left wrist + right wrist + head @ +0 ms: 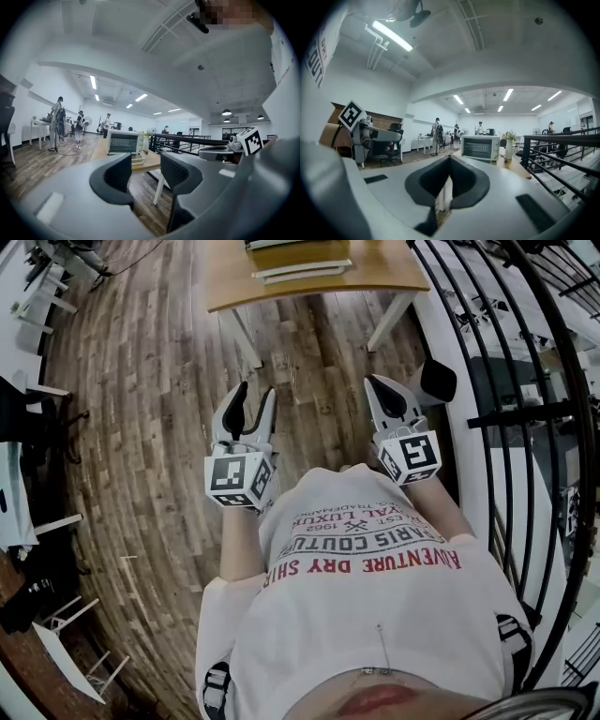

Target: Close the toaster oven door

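Toaster oven (480, 147) on wooden table (375, 268), vase (509, 149) beside it toward the table's right edge, black railing (555, 140) alongside, left gripper (255, 395) fingers wide, empty, right gripper (375, 385) fingers pressed together, empty.

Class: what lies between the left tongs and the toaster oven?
Only bare floor, then the front of the table under the oven. The head view shows that stretch ahead of the left tongs; the left gripper view shows the oven.

Open floor (169, 381) ahead to table (386, 273), black railing (525, 414) close right
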The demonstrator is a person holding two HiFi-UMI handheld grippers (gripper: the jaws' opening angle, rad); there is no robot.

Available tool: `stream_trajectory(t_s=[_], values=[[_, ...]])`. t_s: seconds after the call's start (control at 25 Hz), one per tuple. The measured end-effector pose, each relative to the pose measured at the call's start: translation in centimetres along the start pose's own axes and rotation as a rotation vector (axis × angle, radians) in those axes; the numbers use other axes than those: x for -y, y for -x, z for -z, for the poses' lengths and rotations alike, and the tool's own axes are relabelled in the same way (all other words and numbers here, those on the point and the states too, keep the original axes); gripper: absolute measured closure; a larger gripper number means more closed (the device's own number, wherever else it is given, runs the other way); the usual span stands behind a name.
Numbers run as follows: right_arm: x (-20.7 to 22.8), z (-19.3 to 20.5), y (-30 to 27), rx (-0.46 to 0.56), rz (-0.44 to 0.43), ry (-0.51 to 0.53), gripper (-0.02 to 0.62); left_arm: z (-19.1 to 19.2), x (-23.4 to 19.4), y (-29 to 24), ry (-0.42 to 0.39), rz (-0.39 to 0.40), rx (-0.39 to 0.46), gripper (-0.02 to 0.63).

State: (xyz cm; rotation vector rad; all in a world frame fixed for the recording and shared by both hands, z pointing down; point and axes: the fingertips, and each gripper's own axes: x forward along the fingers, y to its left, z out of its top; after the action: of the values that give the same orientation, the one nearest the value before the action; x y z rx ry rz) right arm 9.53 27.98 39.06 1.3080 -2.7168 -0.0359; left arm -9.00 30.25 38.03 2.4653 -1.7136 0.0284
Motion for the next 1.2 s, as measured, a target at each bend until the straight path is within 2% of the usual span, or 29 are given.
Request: stream_trajectory(t_s=[0.16,0.36,0.64,0.84,1.2], values=[[-0.3,0.3,-0.3,-0.015,-0.018,0.004,0.607,1.0,-0.4,-0.2,0.036,-0.003,-0.026,0.426],[0.8,0.9,-1.9,-0.027,-0.030,-0.006,0.607,1.7,-0.7,-1.8,0.022,0.000,-0.049,0.426],[2.7,2.0,-6.3,-0.020,-0.076,-0.021,0.607,2.4,-2.9,-4.8,0.008,-0.057,-0.083,0.426],[6.5,2.0,-11.4,-0.009,-0.117,-0.029,0.607,2.0,-4.6,-9.7,-0.017,-0.084,-0.103,0.426],[15.7,1.8,-21.4,-0.040,-0.149,-0.035,0.607,1.5,-7.6,-21.9,-0.005,-0.090,-0.149,0.426]])
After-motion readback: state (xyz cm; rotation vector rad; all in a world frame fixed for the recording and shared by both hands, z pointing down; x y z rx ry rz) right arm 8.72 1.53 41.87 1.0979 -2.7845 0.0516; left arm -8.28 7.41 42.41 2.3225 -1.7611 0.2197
